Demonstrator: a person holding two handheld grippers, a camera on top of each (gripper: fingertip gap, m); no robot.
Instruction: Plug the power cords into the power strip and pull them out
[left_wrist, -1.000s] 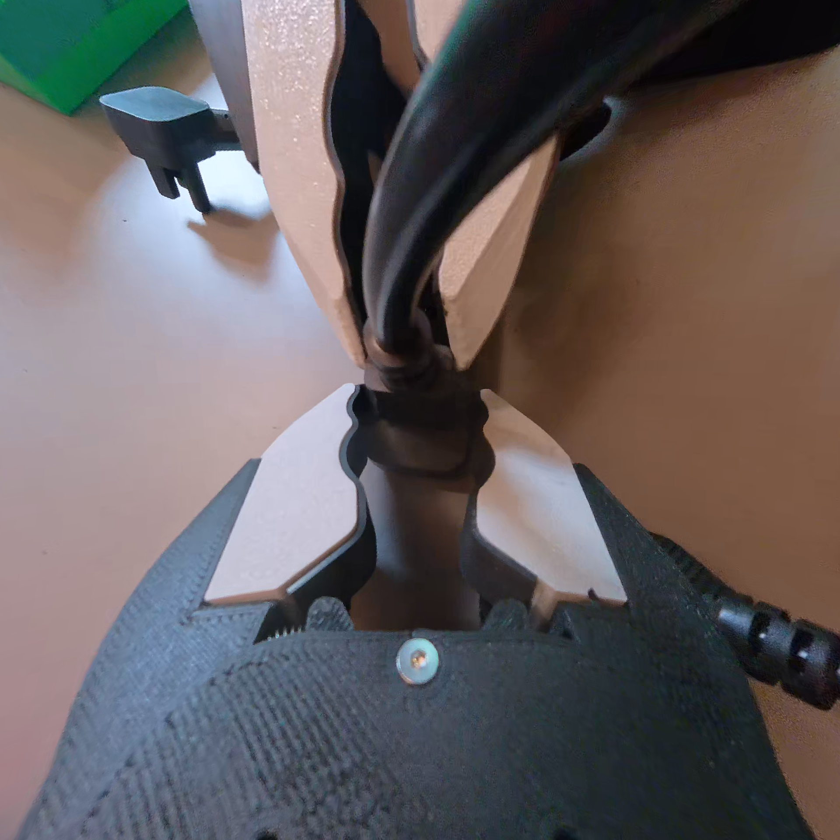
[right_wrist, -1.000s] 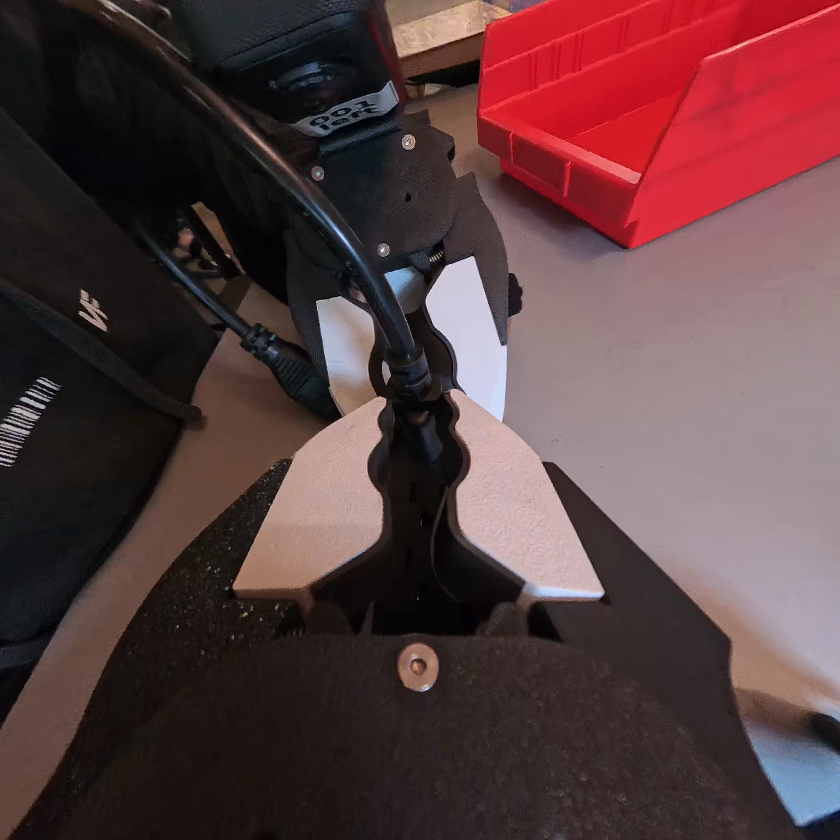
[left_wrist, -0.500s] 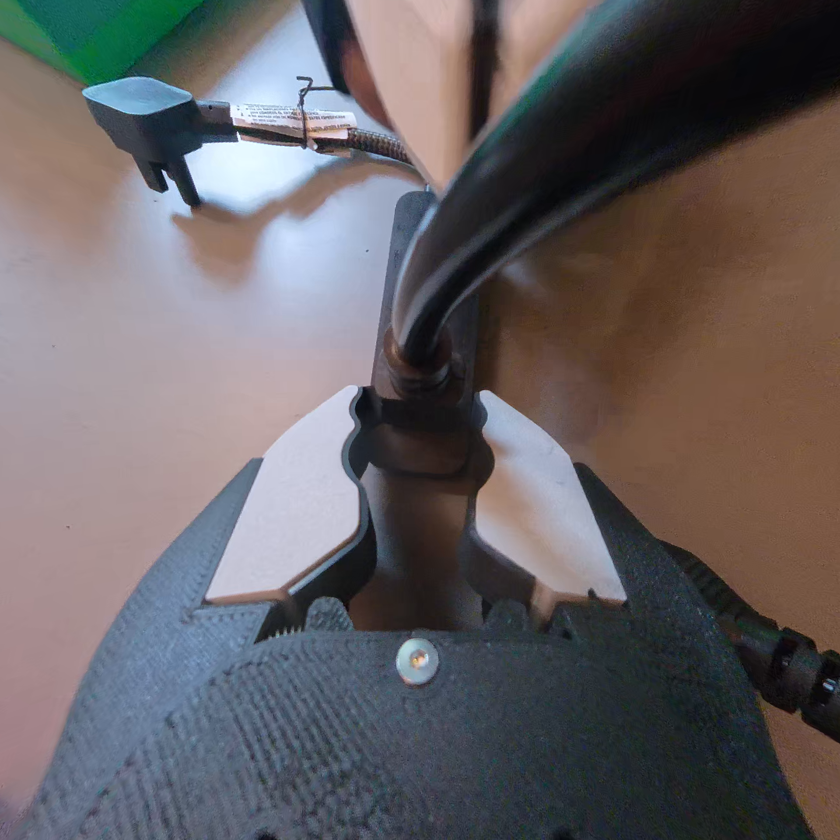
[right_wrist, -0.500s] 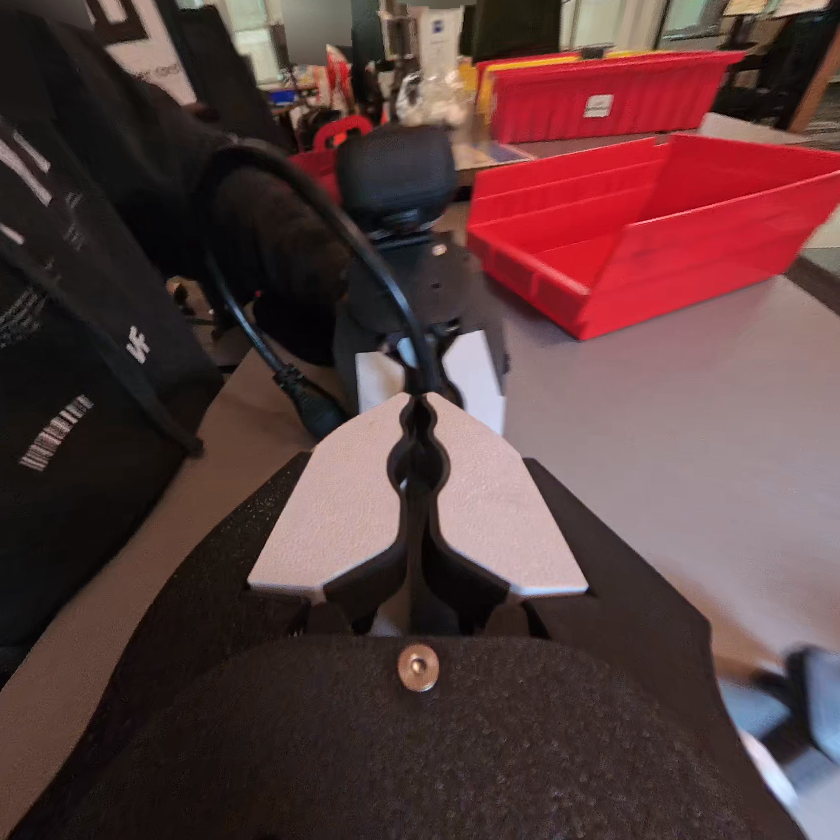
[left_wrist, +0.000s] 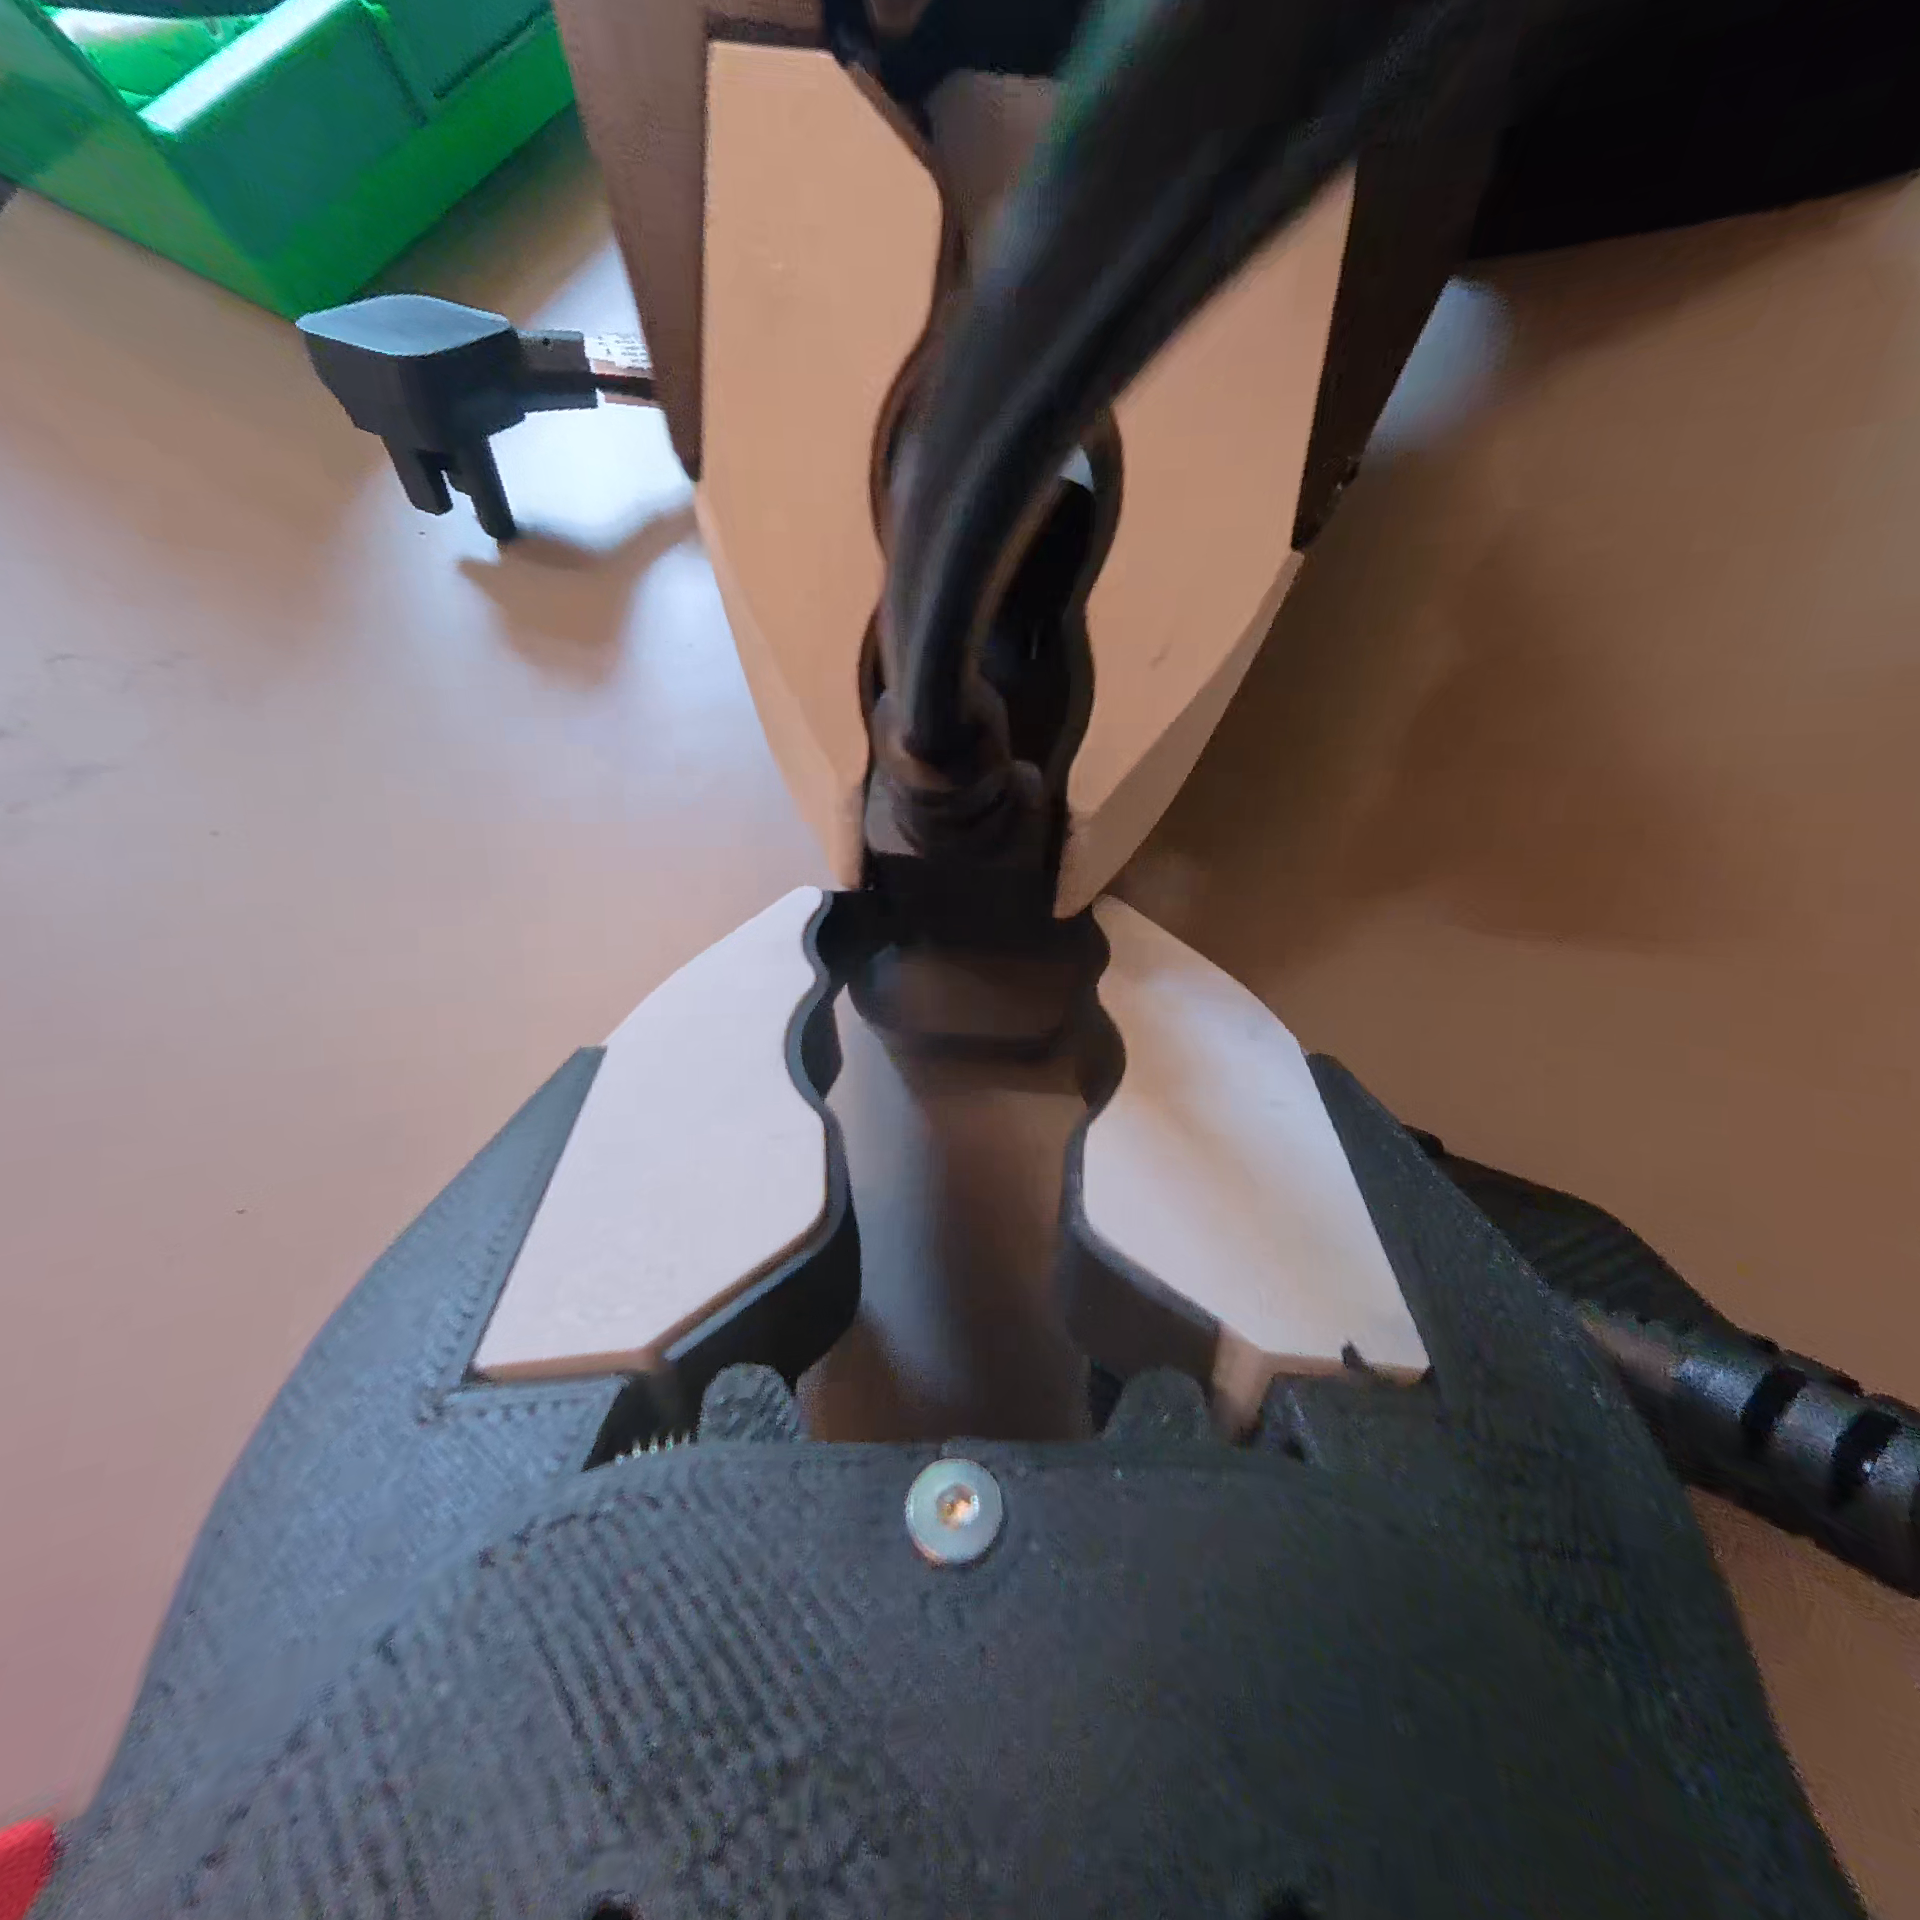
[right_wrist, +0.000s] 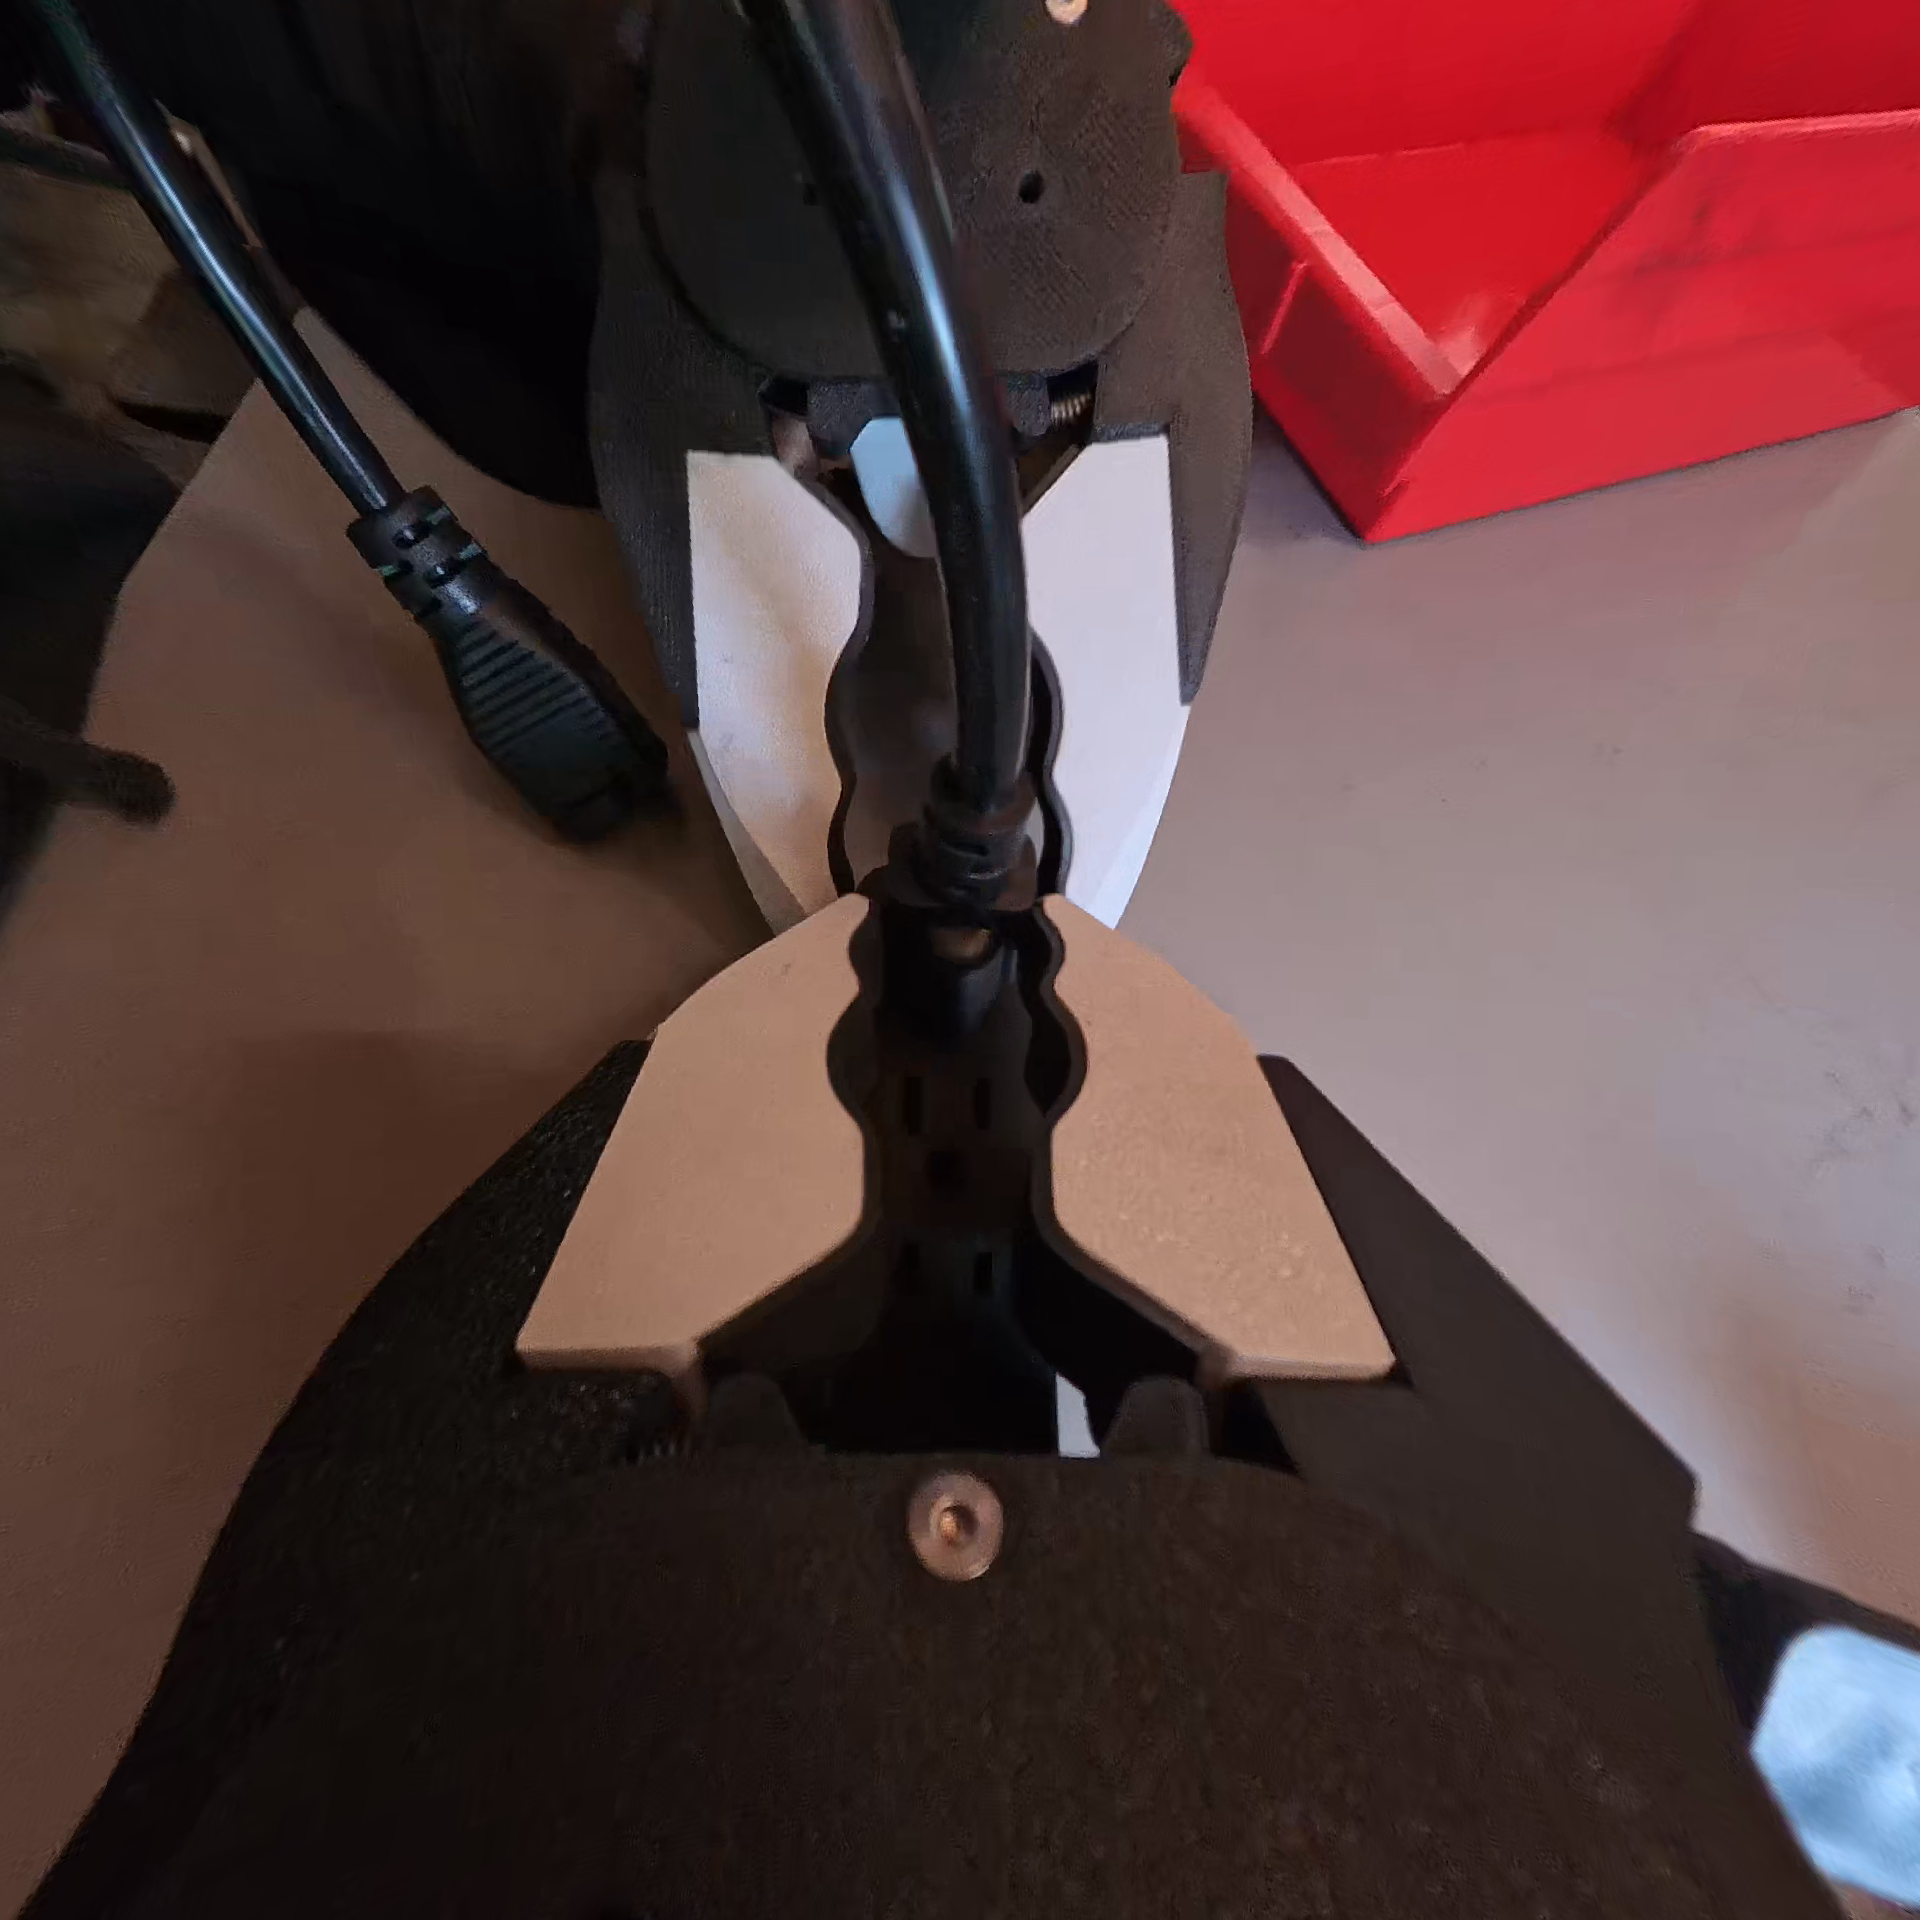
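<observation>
A black power strip (right_wrist: 943, 1153) lies on the table, seen between my right fingers with its sockets facing up. My left gripper (left_wrist: 961, 925) is shut on the strip's end and holds it down. A black power cord plug (right_wrist: 961, 862) stands in the strip, and its cord (right_wrist: 935, 312) arcs upward. My right gripper (right_wrist: 954, 909) is shut on this plug from the opposite side, tip to tip with the left gripper. In the left wrist view the right gripper (left_wrist: 961, 873) comes down from the top around the plug (left_wrist: 951, 800).
A second black cord plug (right_wrist: 520, 686) lies loose beside the left gripper and also shows in the left wrist view (left_wrist: 1766, 1434). A grey plug on a braided cable (left_wrist: 416, 364) lies near a green bin (left_wrist: 260, 135). A red bin (right_wrist: 1558, 260) stands at the far right. The grippers are tip to tip, or close to it.
Half a second ago my right gripper was lifted away with its fingers nearly closed along the cord. It has come back down onto the plug at the strip. The left gripper stayed put.
</observation>
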